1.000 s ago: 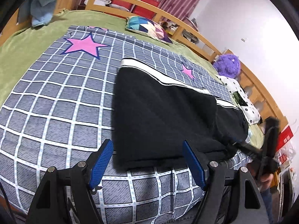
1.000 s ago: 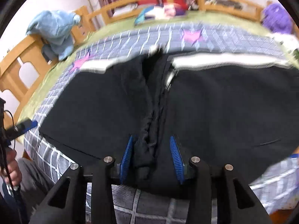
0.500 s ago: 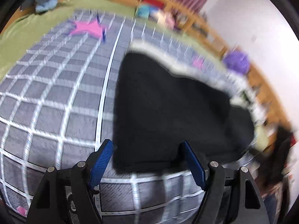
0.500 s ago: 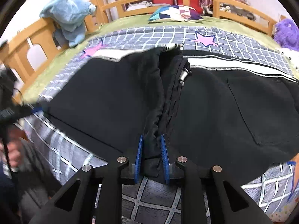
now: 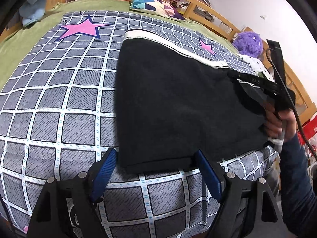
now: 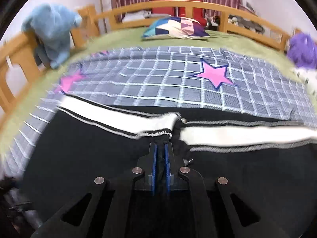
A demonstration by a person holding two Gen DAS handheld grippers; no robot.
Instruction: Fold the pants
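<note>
Your black pants (image 5: 178,103) lie spread on the grey checked blanket (image 5: 59,103) that covers the bed, near its front edge; a white side stripe (image 6: 237,134) runs along their far edge. Your left claw (image 5: 156,170) is spread wide, released, with its blue pads (image 5: 105,170) set to either side of the pants' near hem and nothing between them gripped. In the left wrist view you can see your right hand (image 5: 277,123) at the far end of the garment, holding the other tool, with black cloth bunched up against it.

Your right claw (image 6: 160,154) is clenched on a fold of the black fabric, the blue pads almost together with cloth pinched between them, just short of where the two white stripes meet. That view is blurred toward its edges.

Further back on the bed sit a patchwork cushion (image 6: 176,27), a blue plush toy (image 6: 51,31) against the wooden rail (image 6: 178,6), and a purple plush toy (image 5: 248,43) at the right. Pink stars (image 5: 81,28) mark the blanket.
</note>
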